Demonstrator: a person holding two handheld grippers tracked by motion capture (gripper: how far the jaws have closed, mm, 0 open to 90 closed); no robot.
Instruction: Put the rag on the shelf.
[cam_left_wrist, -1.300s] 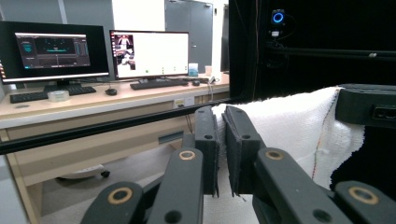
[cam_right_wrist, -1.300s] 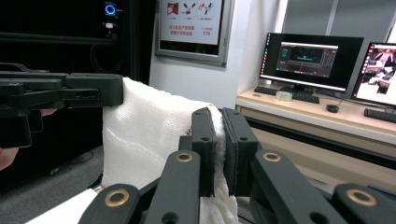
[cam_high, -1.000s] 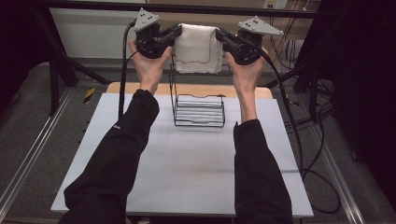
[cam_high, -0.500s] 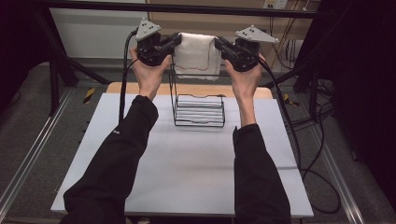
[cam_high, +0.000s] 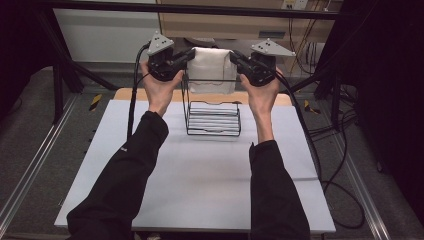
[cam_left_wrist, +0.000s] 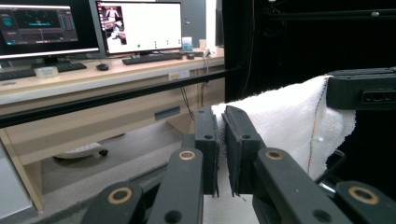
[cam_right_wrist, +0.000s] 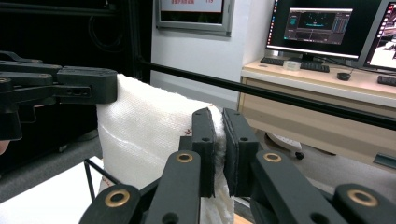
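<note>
A white towel (cam_high: 212, 70) hangs stretched between my two grippers, above the top bar of a black wire rack (cam_high: 212, 112) on the white table (cam_high: 200, 175). My left gripper (cam_high: 189, 54) is shut on the towel's left top corner; in the left gripper view its jaws pinch the cloth (cam_left_wrist: 280, 121). My right gripper (cam_high: 234, 56) is shut on the right top corner, and the right gripper view has the towel (cam_right_wrist: 144, 135) folded between its jaws. The towel's lower edge drapes behind the rack's top bar.
The rack stands at the table's far middle, next to a wooden strip (cam_high: 130, 94). A black frame bar (cam_high: 200, 9) crosses behind the towel. A desk with monitors (cam_left_wrist: 135, 25) lies beyond. Cables (cam_high: 320, 150) trail down the table's right side.
Both grippers have risen slightly and moved away from me with the towel held taut between them, keeping the same grip.
</note>
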